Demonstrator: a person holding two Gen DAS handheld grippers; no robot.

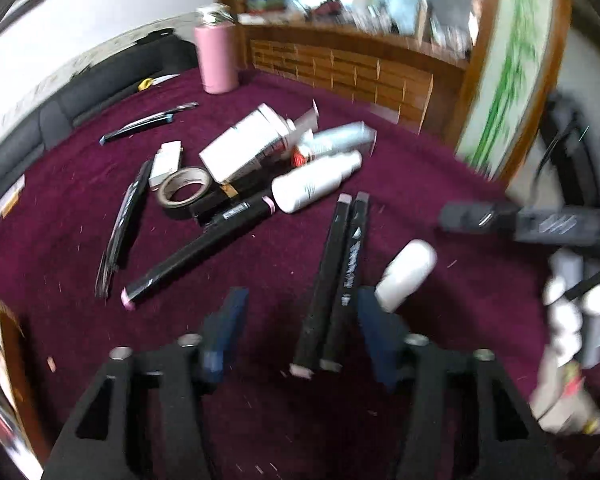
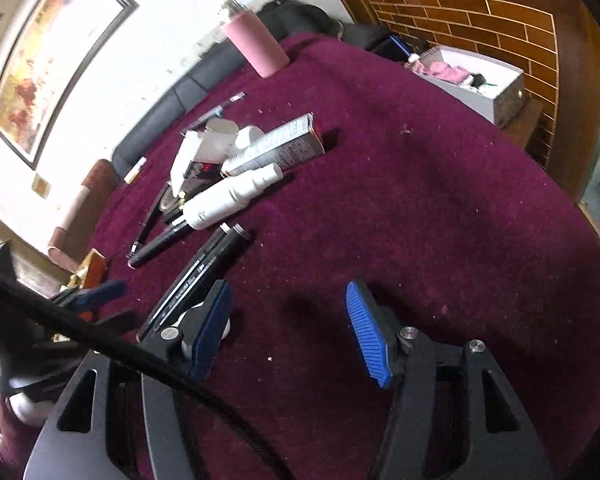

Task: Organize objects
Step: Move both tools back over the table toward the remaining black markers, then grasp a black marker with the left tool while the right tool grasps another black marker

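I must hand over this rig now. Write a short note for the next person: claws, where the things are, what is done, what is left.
Left claw: open, nothing gripped; the pair of black markers lies between its fingers on the purple cloth.
Right claw: open and empty over bare cloth, beside that pair.
Small white bottle: next to the pair.
Done: two markers lie side by side.
Left: the pile of boxes, tape roll, white spray bottle, one more marker and the pens are still mixed. Pink bottle stands at the far edge.

Two black markers (image 1: 332,280) lie side by side on the maroon cloth worktop (image 1: 440,184), a small white bottle (image 1: 406,276) just beside them, near a white spray bottle (image 1: 316,182) and a white carton (image 1: 244,144).
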